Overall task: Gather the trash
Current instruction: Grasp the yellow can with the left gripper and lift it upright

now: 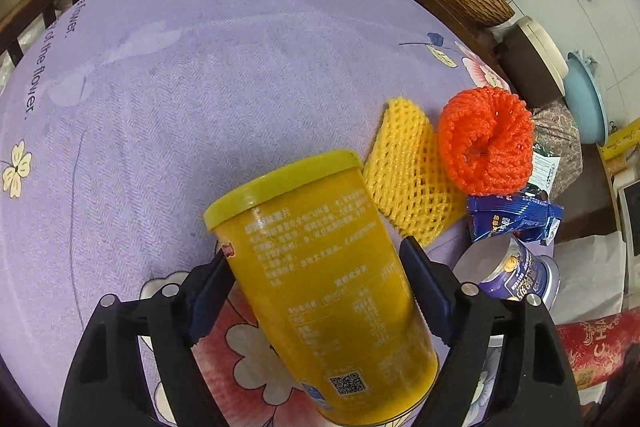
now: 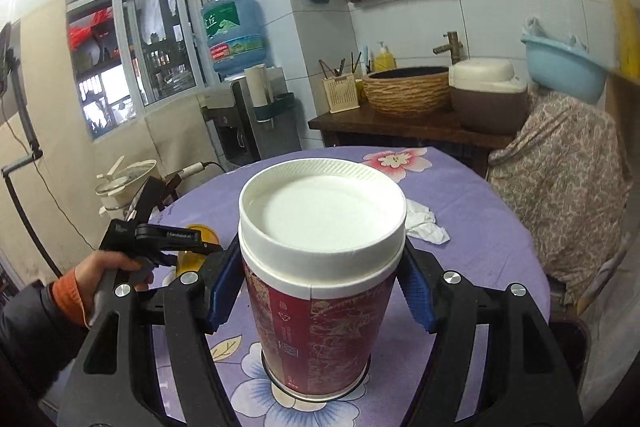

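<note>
1. My left gripper [image 1: 316,291] is clamped on the yellow can [image 1: 320,283]: both pads press its sides about midway down, and it leans with its yellow lid away from me, lifted clear of the purple tablecloth [image 1: 160,87].
2. I judge that can light and probably empty, with stiff but smooth walls; the mid-body hold suits it, though a glossy label could slip if I tip it far.
3. My right gripper [image 2: 320,287] straddles the red cup [image 2: 320,315], blue pads at the upper body just under its white lid [image 2: 320,211]. Whether the pads truly touch I cannot tell; the right one seems to stand slightly off.
4. The cup's base sits upright on the cloth. I reckon thin walls that dent under a hard squeeze, so below the lid's rim is the firmest place.
5. Further out lie yellow foam netting [image 1: 408,179], orange foam netting [image 1: 486,141], a blue wrapper [image 1: 516,219], a tin [image 1: 516,275] and crumpled tissue [image 2: 424,223].
</note>
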Demonstrator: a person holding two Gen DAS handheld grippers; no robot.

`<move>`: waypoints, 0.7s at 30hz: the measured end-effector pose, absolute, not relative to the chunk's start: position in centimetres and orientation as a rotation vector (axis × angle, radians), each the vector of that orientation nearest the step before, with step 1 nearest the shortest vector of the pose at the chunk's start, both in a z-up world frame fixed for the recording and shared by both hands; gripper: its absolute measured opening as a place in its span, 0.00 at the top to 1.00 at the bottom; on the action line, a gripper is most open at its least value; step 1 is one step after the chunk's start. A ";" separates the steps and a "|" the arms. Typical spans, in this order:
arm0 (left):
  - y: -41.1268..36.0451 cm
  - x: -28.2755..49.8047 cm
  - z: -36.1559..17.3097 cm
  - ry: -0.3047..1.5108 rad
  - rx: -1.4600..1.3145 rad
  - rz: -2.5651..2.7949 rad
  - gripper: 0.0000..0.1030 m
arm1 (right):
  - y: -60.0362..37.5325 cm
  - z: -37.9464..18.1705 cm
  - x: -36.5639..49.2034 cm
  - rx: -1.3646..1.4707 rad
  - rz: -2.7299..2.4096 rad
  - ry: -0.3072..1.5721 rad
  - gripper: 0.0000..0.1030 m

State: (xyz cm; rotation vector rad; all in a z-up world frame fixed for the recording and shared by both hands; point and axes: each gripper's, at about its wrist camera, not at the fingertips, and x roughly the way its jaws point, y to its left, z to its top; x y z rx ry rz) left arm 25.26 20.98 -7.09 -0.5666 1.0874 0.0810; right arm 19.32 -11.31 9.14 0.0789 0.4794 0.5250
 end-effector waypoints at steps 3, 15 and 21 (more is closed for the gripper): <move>21.2 25.2 -6.9 1.073 -0.599 0.072 0.33 | -11.6 9.4 18.6 0.088 0.539 0.469 0.33; 17.2 17.8 -0.5 0.781 -0.377 0.041 0.36 | -12.3 9.7 16.9 0.076 0.553 0.448 0.33; 14.7 14.7 0.6 0.668 -0.287 0.038 0.37 | -12.8 9.5 16.3 0.077 0.554 0.454 0.33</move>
